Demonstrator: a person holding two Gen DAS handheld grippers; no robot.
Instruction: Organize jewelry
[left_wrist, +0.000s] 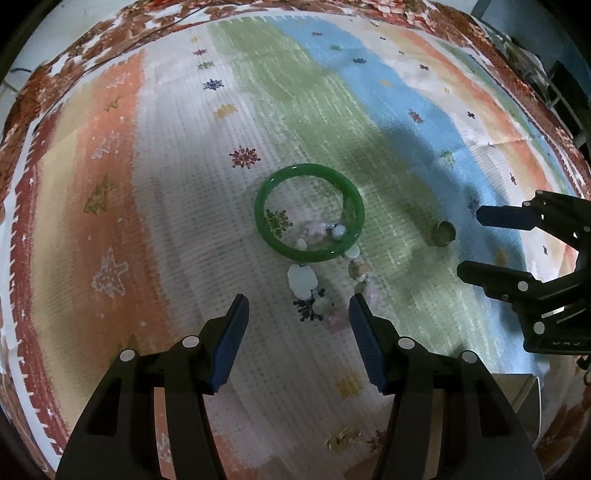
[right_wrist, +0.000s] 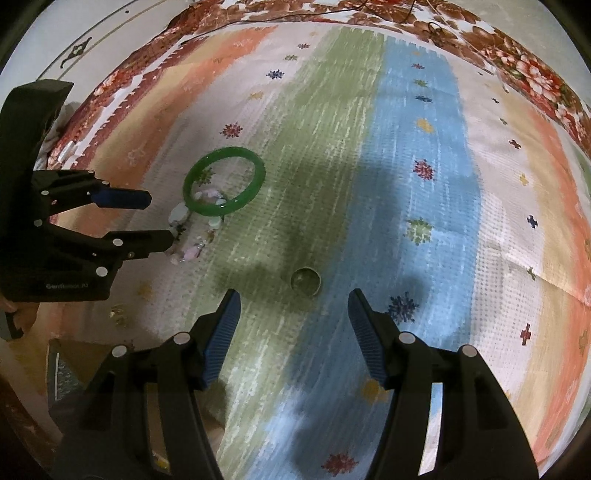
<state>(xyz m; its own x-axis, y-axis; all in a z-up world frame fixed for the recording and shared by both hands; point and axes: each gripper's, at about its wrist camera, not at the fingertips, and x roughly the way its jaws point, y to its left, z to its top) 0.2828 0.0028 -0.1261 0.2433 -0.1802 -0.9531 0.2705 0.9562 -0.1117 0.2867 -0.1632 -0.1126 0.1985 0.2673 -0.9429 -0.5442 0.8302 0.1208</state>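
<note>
A glossy green jade-like bangle (left_wrist: 309, 213) lies flat on the cloth, and a bracelet of pale pink, white and green stone beads (left_wrist: 325, 280) trails from inside its ring, under the near rim, toward the left gripper (left_wrist: 299, 314). That gripper's blue-padded fingers (left_wrist: 232, 332) stand wide apart and hold nothing; the bead strand's near end lies between them, its long axis running roughly along the fingers' line, so the left hand looks much the nearer for a pick there. A small brassy metal ring band (right_wrist: 306, 282) sits well apart from the bangle, straight ahead of the right gripper (right_wrist: 293, 317), whose jaws are likewise spread and empty; that one seems the right hand's to take. A small gold trinket (left_wrist: 342, 435), too blurred to name, lies close below the left gripper. Everything rests on a woven cloth with pastel stripes and small flower motifs (left_wrist: 177, 206), laid over a red floral cover (right_wrist: 517, 62); the room beyond is dim.
</note>
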